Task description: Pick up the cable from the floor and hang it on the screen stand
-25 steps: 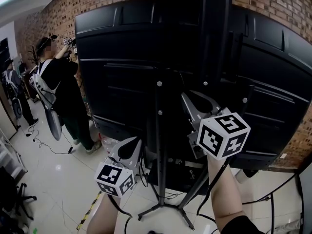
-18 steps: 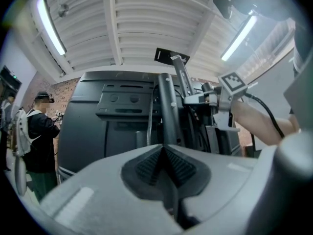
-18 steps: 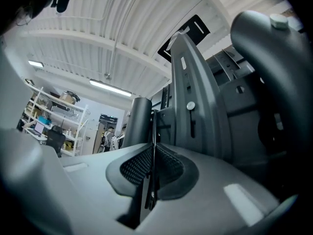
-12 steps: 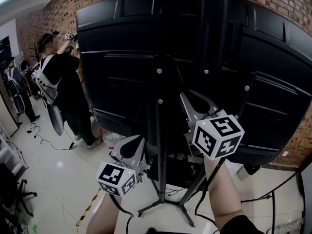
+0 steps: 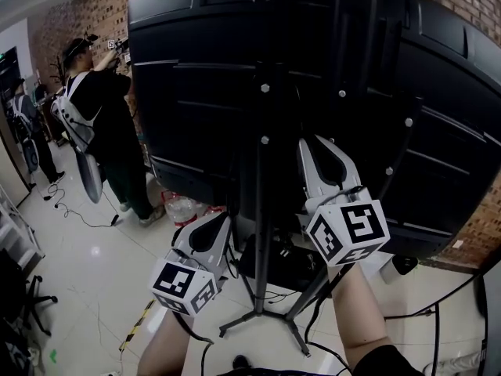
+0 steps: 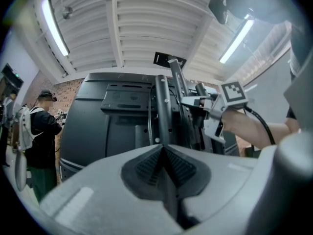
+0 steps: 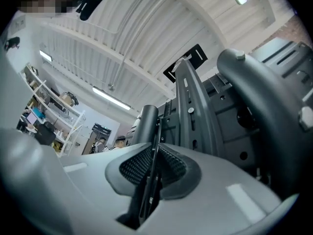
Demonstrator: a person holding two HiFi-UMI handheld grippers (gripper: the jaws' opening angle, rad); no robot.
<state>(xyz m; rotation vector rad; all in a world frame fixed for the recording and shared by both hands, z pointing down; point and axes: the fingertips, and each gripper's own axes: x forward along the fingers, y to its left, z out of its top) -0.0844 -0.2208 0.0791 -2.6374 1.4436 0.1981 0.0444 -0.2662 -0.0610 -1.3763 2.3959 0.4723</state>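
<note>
Brick wall behind screen; left gripper closed empty, right gripper pinches thin cable by stand, jaws just easing open, so if cable isn't hooked yet, it could slip to floor.

two hand-held grippers, one screen, one stand, one pinched cable, perhaps two bystanders.

Stand before screen — person left
</note>
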